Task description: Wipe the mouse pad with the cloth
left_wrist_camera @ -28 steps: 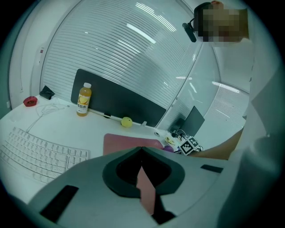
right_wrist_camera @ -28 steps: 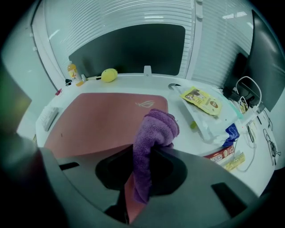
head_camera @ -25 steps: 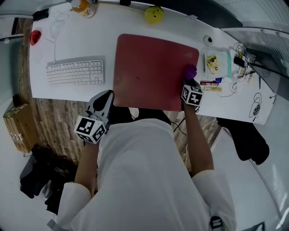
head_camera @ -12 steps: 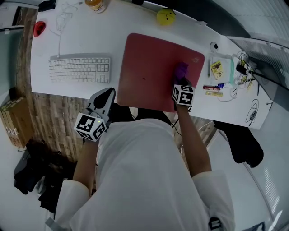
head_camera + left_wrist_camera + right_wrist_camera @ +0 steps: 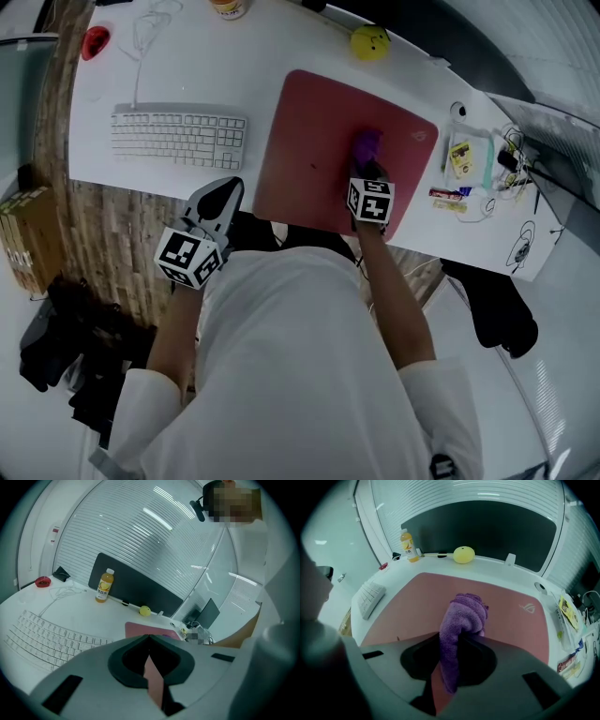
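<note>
A red mouse pad [image 5: 319,141] lies on the white desk [image 5: 169,84], right of the keyboard. My right gripper [image 5: 367,169] is shut on a purple cloth [image 5: 366,145], which rests on the pad's right half. In the right gripper view the cloth [image 5: 464,618] hangs bunched between the jaws over the pad [image 5: 417,599]. My left gripper [image 5: 216,199] hovers off the desk's near edge, left of the pad. It is shut and holds nothing. In the left gripper view its tips [image 5: 149,639] meet, with the pad [image 5: 140,629] beyond.
A white keyboard [image 5: 178,141] lies left of the pad. At the back of the desk are a yellow ball [image 5: 369,42], an orange drink bottle [image 5: 230,7] and a small red object [image 5: 96,41]. Packets and cables [image 5: 469,159] crowd the right end. A dark monitor [image 5: 487,531] stands behind.
My right gripper has dragged the cloth leftward across the pad, from its right edge toward the middle. The left gripper has stayed where it was.
</note>
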Action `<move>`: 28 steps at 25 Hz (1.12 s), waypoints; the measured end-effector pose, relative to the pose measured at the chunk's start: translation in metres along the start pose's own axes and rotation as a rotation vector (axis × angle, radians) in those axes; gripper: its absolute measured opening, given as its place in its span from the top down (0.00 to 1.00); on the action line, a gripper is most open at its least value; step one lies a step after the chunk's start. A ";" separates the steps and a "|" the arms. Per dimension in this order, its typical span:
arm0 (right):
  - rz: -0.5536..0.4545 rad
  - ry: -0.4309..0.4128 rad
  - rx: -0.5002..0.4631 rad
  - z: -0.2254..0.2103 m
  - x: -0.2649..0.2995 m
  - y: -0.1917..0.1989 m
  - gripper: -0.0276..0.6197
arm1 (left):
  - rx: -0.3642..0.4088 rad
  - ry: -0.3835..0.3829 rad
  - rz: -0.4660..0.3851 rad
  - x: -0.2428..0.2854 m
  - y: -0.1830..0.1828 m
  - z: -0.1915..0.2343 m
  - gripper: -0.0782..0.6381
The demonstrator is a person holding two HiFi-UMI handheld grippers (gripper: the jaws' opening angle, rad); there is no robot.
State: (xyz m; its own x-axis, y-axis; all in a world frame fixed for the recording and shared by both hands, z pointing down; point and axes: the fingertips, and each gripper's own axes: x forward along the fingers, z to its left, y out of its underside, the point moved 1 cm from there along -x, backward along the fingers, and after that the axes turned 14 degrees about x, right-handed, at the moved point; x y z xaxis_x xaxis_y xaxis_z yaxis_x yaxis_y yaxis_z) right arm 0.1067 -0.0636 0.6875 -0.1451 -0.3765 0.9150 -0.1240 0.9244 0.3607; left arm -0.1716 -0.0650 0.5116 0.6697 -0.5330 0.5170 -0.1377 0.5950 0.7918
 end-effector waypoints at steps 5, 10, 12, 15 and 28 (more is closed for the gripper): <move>-0.004 -0.048 0.000 0.034 0.007 -0.004 0.82 | -0.007 -0.002 0.005 -0.004 0.002 0.011 0.87; 0.001 -0.080 -0.027 0.069 0.013 -0.007 0.82 | -0.015 -0.002 0.000 -0.007 0.000 0.023 0.87; 0.004 -0.101 -0.024 0.083 0.016 -0.008 0.82 | -0.018 0.000 0.002 -0.009 0.000 0.028 0.87; 0.008 -0.130 -0.031 0.102 0.020 -0.009 0.82 | -0.026 0.006 0.015 -0.011 0.003 0.035 0.87; 0.017 -0.214 -0.065 0.161 0.032 -0.015 0.82 | -0.021 0.021 0.032 -0.022 0.000 0.065 0.87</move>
State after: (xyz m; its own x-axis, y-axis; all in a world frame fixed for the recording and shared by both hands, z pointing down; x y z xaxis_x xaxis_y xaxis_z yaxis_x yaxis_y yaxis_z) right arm -0.0544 -0.0997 0.6818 -0.3526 -0.3593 0.8641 -0.0575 0.9299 0.3632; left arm -0.2342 -0.0927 0.5213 0.6803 -0.5014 0.5346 -0.1438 0.6239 0.7681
